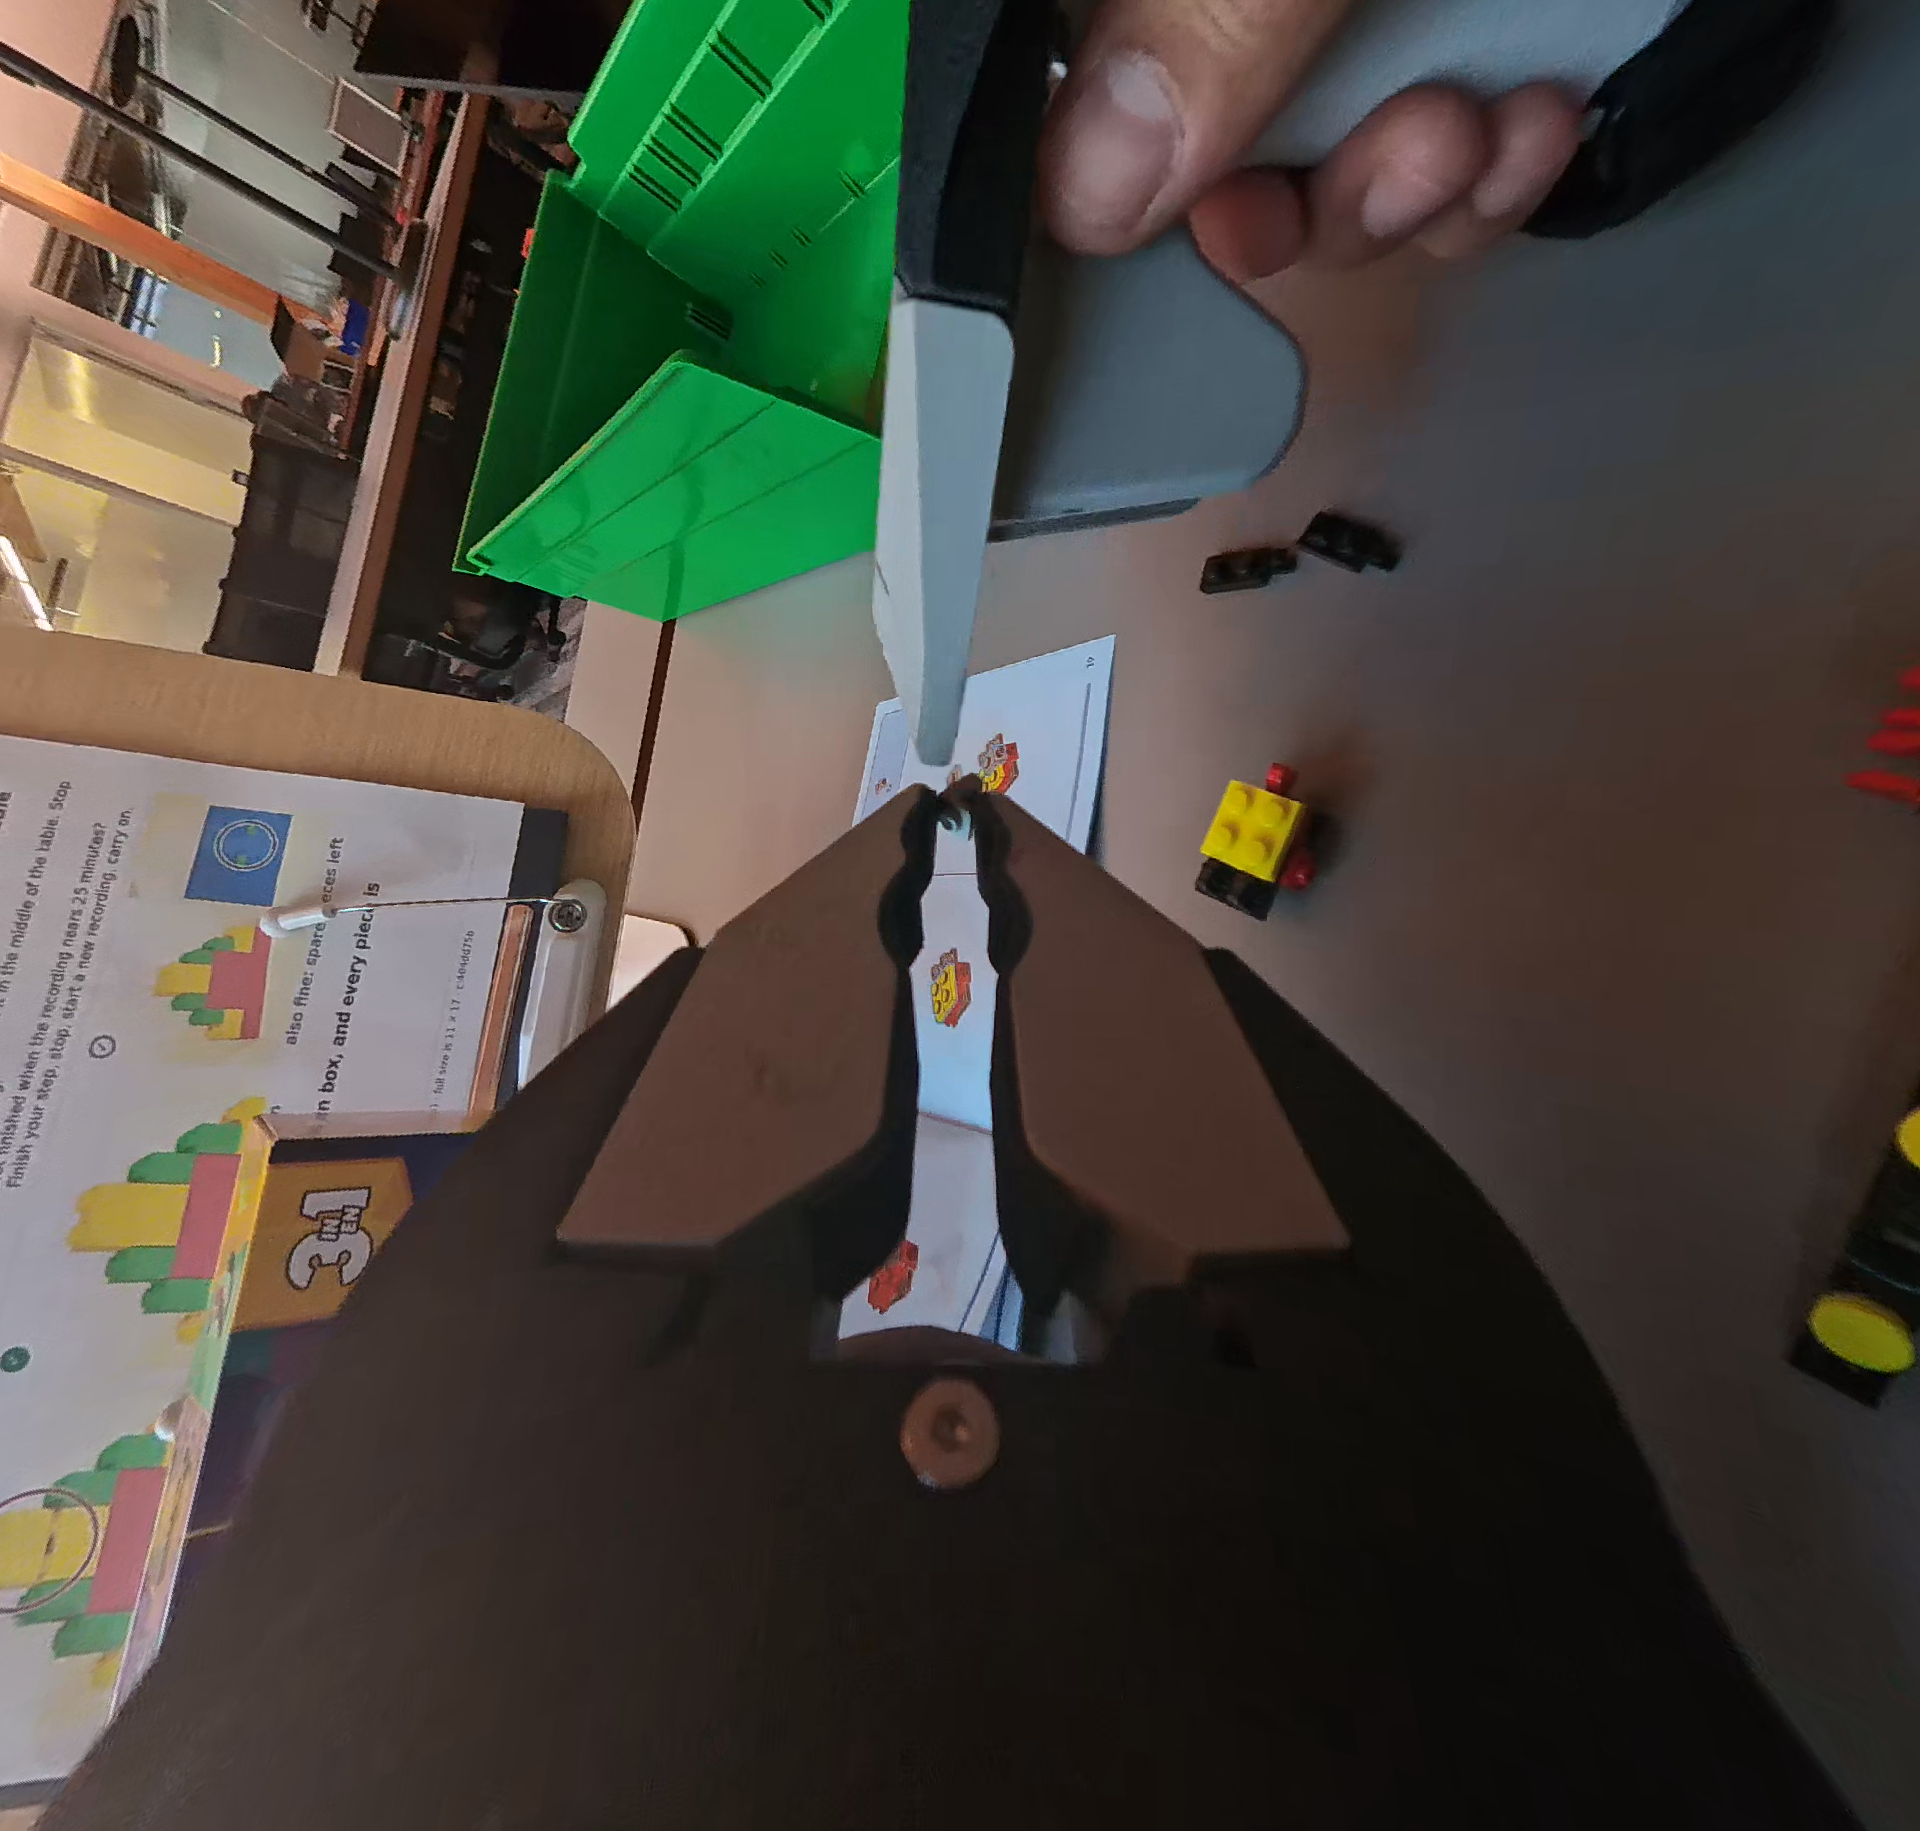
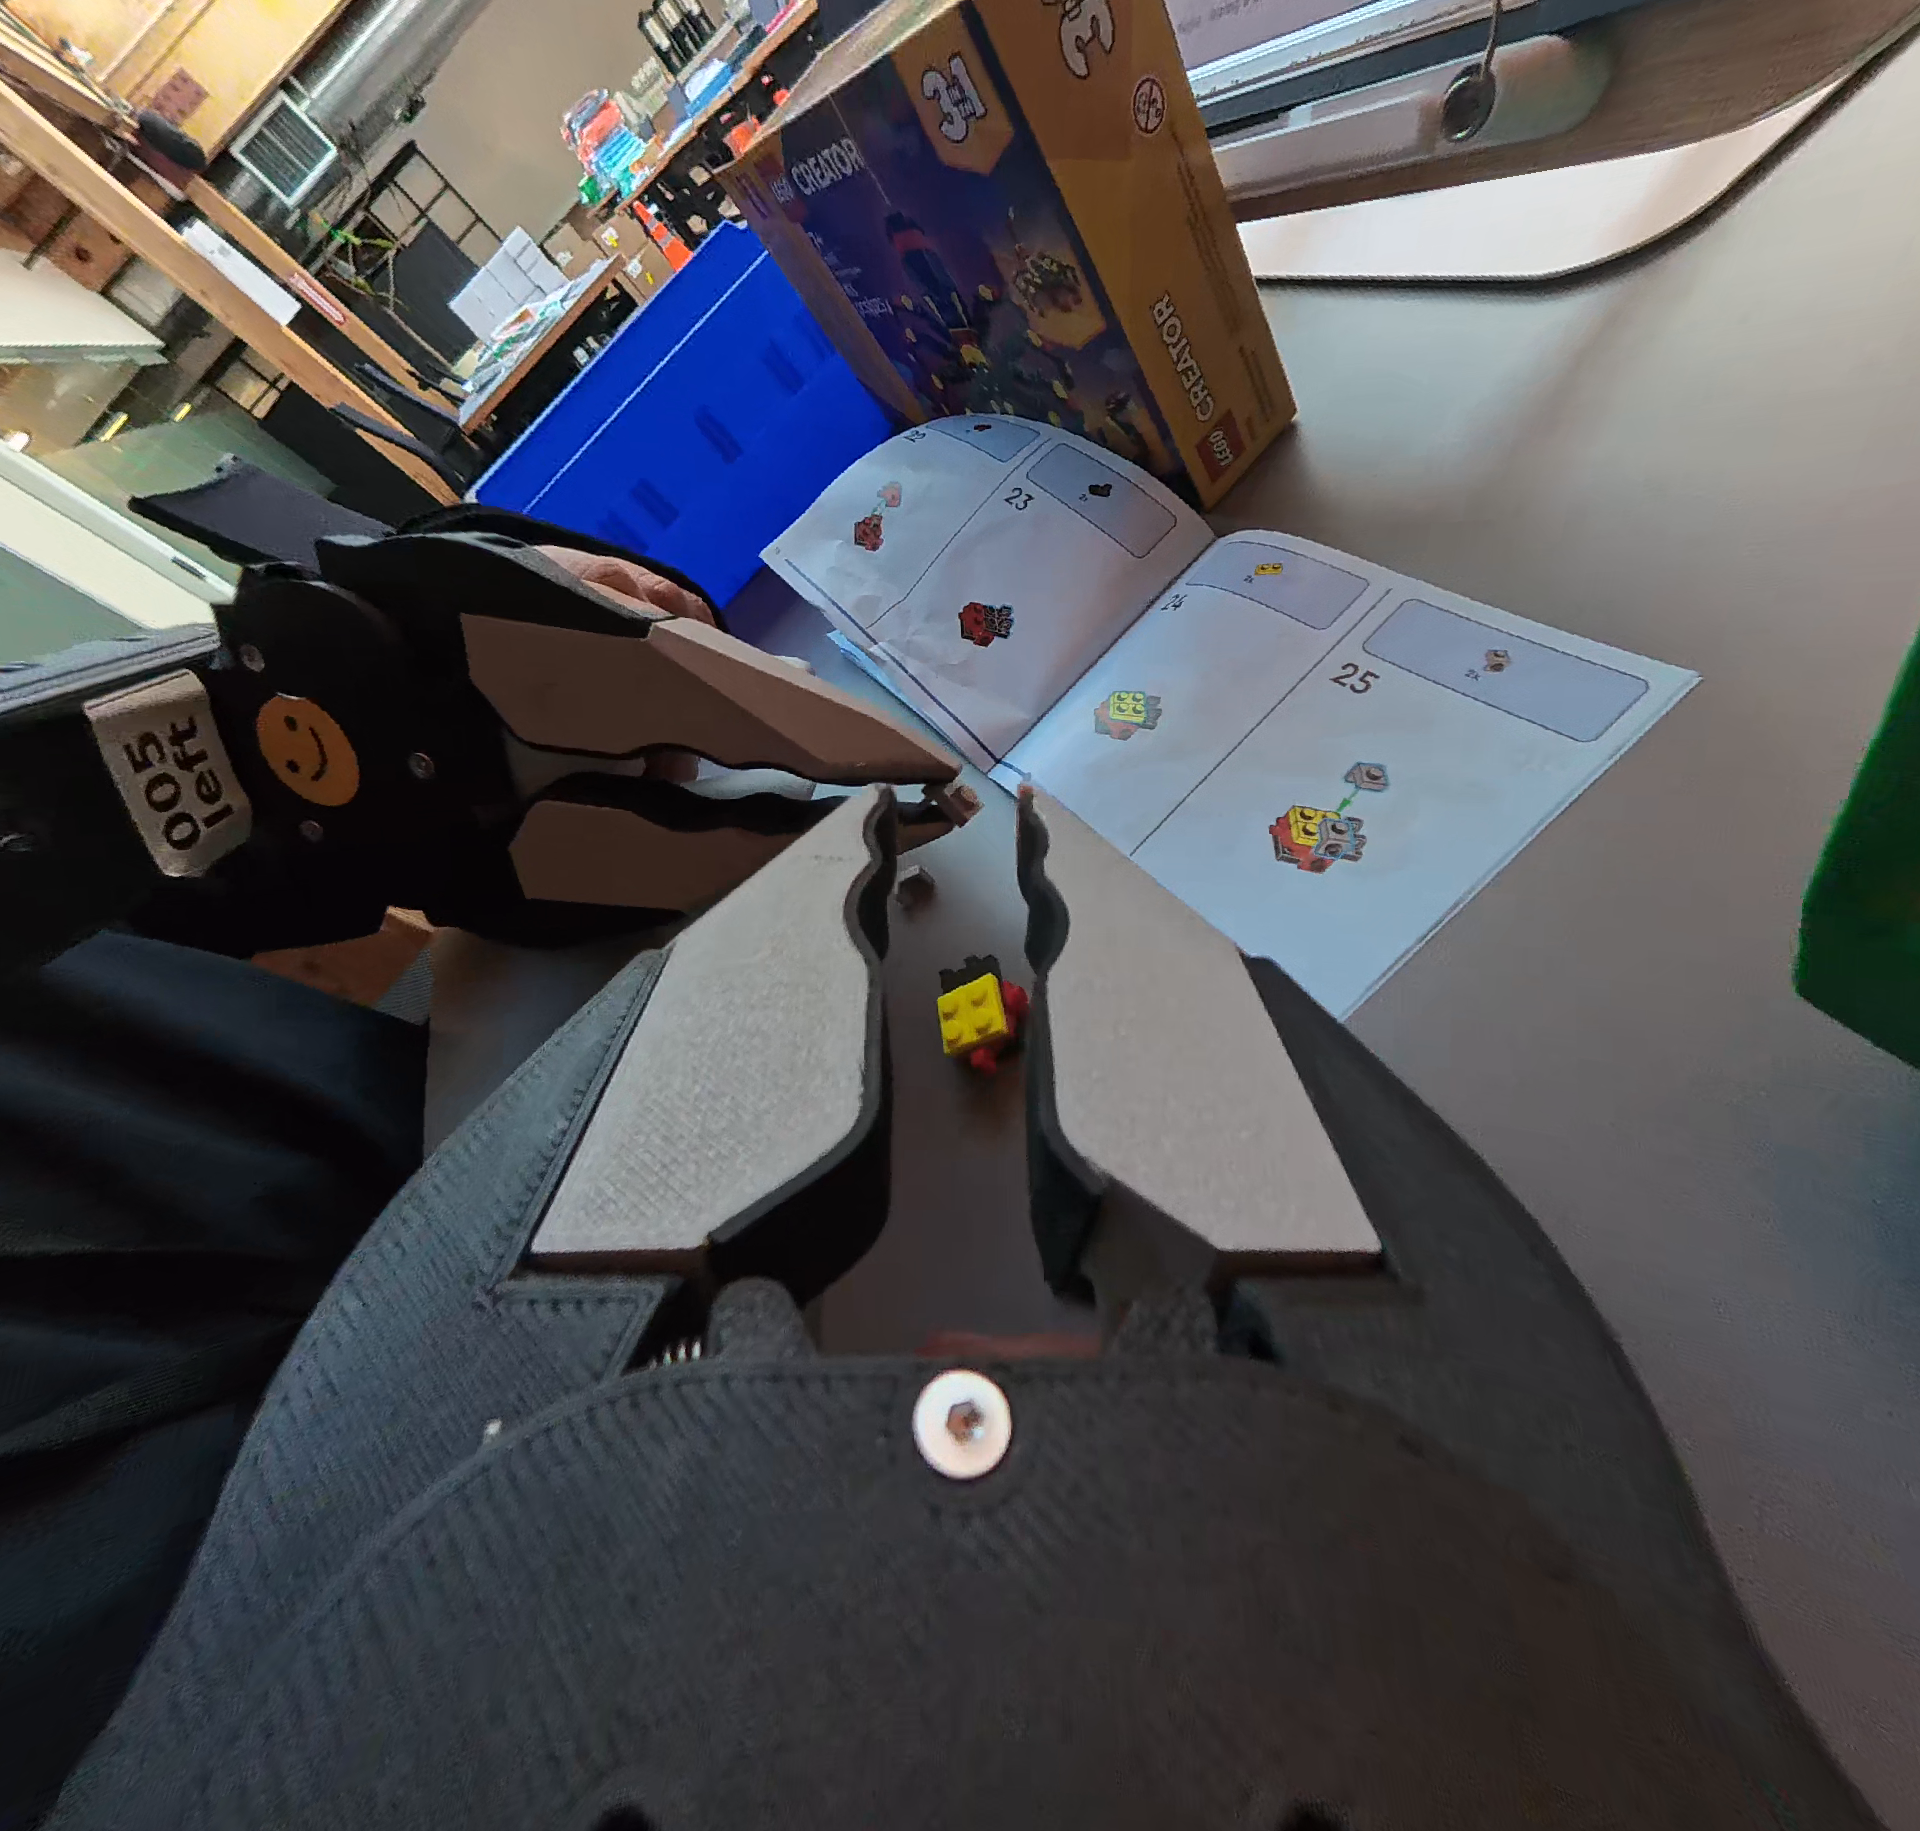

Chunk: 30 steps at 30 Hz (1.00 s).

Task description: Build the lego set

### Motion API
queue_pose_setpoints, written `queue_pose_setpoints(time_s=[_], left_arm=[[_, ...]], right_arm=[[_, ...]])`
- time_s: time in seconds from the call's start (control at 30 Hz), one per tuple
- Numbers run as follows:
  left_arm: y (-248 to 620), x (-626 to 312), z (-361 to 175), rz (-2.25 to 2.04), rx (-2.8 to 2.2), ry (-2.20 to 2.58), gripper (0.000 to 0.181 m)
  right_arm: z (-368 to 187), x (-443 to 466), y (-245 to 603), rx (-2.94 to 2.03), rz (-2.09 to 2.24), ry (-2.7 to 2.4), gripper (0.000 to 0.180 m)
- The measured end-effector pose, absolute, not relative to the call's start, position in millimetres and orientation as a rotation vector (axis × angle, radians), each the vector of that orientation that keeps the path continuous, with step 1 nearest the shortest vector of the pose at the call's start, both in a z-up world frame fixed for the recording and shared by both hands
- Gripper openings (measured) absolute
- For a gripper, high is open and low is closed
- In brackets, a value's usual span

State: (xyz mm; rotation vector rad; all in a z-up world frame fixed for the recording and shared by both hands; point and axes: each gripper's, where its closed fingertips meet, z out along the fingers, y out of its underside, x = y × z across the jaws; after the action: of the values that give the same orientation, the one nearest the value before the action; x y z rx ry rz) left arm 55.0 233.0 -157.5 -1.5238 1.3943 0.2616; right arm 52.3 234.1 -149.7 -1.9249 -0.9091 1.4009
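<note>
My left gripper [image 1: 951,817] is shut on a small grey piece [image 1: 958,825] pinched at its very tips, above the open instruction booklet [image 1: 1023,732]. In the right wrist view the left gripper [image 2: 940,794] comes in from the left, with the grey piece [image 2: 962,800] at its tips. My right gripper [image 2: 954,807] is open, its jaws on either side of that piece without closing on it. One of its grey fingers [image 1: 935,534] reaches down to the left tips. A small yellow, black and red build [image 2: 977,1018] [image 1: 1252,846] stands on the table. Another small grey piece [image 2: 914,888] lies near it.
The booklet [image 2: 1247,701] lies open before the set's box [image 2: 1039,223]. A blue bin [image 2: 686,410] and a green bin [image 1: 707,327] stand at the back. Two black pieces [image 1: 1294,555], red pieces [image 1: 1891,742] and a black and yellow build [image 1: 1870,1293] lie on the table. A clipboard [image 1: 208,1054] lies at left. The grippers are tip to tip, or close to it.
</note>
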Motion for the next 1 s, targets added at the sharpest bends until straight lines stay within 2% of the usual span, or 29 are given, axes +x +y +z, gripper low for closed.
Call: queue_pose_setpoints(time_s=[0.17,0.53,0.9,1.0], left_arm=[[231,58,-155,0.263,-1.505,1.393,0.003],[229,61,-153,0.210,-1.520,1.367,0.004],[226,62,-149,0.094,-1.549,1.349,0.005],[225,62,-147,0.028,-1.573,1.337,0.017]], right_arm=[[-154,48,230,-1.940,1.421,-0.930,0.020],[-150,46,223,-1.916,1.578,-0.907,0.008],[-146,47,221,-1.891,1.644,-0.901,0.008],[-145,48,220,-1.877,1.648,-0.926,0.008]])
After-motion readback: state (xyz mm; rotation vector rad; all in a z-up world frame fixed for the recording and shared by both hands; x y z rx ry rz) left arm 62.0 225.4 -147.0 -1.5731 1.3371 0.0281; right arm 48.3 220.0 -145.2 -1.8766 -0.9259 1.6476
